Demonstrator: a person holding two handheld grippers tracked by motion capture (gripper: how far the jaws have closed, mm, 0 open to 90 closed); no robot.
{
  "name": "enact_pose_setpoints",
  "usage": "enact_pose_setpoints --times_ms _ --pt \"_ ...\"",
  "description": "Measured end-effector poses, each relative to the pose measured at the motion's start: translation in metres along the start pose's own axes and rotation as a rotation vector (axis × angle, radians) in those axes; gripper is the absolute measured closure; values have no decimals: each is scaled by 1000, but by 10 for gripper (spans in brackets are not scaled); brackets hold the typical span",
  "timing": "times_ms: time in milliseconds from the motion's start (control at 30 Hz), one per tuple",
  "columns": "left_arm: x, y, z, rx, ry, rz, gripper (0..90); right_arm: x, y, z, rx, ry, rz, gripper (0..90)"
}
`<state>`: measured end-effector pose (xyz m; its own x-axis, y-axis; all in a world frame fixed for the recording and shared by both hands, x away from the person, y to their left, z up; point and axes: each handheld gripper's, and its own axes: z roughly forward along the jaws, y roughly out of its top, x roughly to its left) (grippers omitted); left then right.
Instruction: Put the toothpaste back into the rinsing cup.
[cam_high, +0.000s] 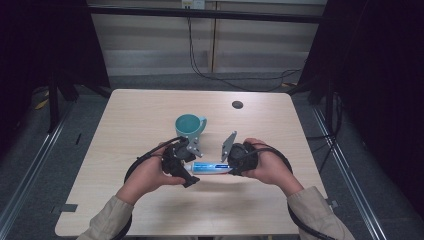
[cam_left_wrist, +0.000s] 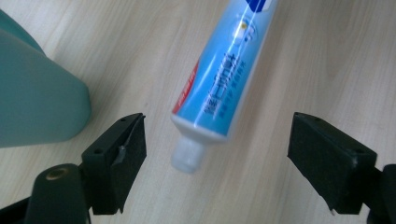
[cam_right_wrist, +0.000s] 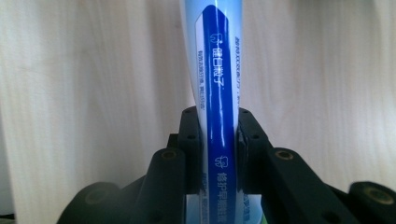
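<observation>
A blue and white toothpaste tube (cam_high: 210, 168) hangs level just above the wooden table, near its front. My right gripper (cam_high: 235, 162) is shut on the tube's flat tail end; in the right gripper view the jaws pinch the tube (cam_right_wrist: 217, 70) from both sides at my right gripper (cam_right_wrist: 218, 135). My left gripper (cam_high: 186, 172) is at the tube's other end. In the left gripper view my left gripper (cam_left_wrist: 224, 140) stands open, its jaws wide on either side of the small white nozzle end (cam_left_wrist: 187, 156) of the tube (cam_left_wrist: 219, 79), not touching it.
A teal mug (cam_high: 189, 126) stands upright on the table (cam_high: 150, 110) just behind the left gripper, and its side is close by in the left gripper view as the mug (cam_left_wrist: 37, 102). A small dark round spot (cam_high: 237, 104) lies at the back right. Black frame posts flank the table.
</observation>
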<state>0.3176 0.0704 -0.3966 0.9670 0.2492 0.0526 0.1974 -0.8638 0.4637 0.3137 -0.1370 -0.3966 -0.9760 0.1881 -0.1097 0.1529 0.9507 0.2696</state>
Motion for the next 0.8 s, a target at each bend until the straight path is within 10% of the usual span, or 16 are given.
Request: enact_pose_setpoints --times_ms 800 --pt "-5 8 23 32 -41 24 335 5 25 0 -25 1 -78 752"
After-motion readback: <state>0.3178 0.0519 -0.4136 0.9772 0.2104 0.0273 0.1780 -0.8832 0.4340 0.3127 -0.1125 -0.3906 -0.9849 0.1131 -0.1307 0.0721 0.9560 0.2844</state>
